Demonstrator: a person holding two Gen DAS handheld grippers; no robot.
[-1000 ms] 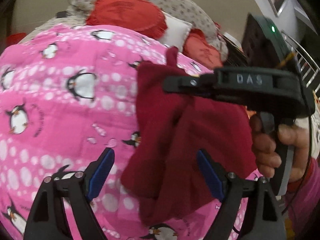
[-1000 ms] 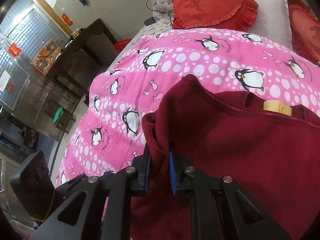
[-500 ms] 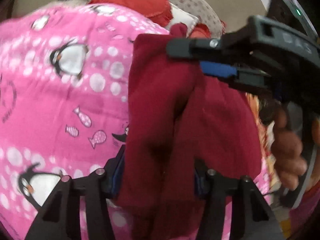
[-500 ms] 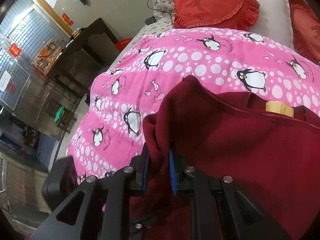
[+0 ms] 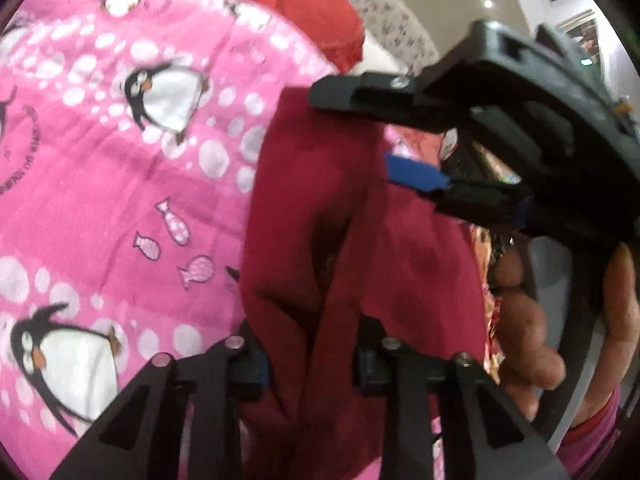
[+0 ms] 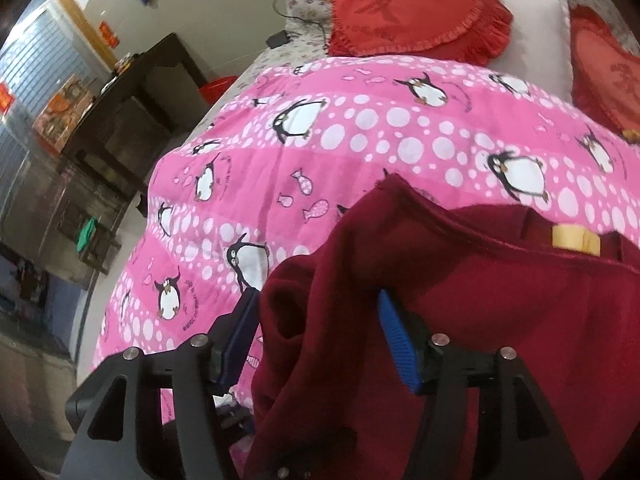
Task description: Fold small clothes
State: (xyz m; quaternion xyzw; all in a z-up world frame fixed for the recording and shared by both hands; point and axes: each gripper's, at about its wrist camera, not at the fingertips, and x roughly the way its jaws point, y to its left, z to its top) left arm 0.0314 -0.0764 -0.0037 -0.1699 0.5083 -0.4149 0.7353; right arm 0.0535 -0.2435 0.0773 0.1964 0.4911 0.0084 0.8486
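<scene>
A dark red garment (image 5: 344,248) lies bunched on the pink penguin blanket (image 5: 120,200). My left gripper (image 5: 310,356) is shut on a thick fold of it at its near edge. My right gripper (image 5: 384,136) comes in from the right above the cloth, jaws apart. In the right wrist view the garment (image 6: 480,300) fills the lower right, with a tan neck label (image 6: 576,236). My right gripper (image 6: 320,332) stands open with a loose fold of the cloth between its blue pads (image 6: 396,340).
The pink blanket (image 6: 360,128) covers a bed. Red heart cushions (image 6: 416,8) and a white pillow (image 6: 532,24) lie at the head. A dark cabinet (image 6: 132,92) stands left of the bed, with the floor below.
My left gripper moved forward and closed on the garment's near fold. My right gripper, which was shut on the cloth, has opened.
</scene>
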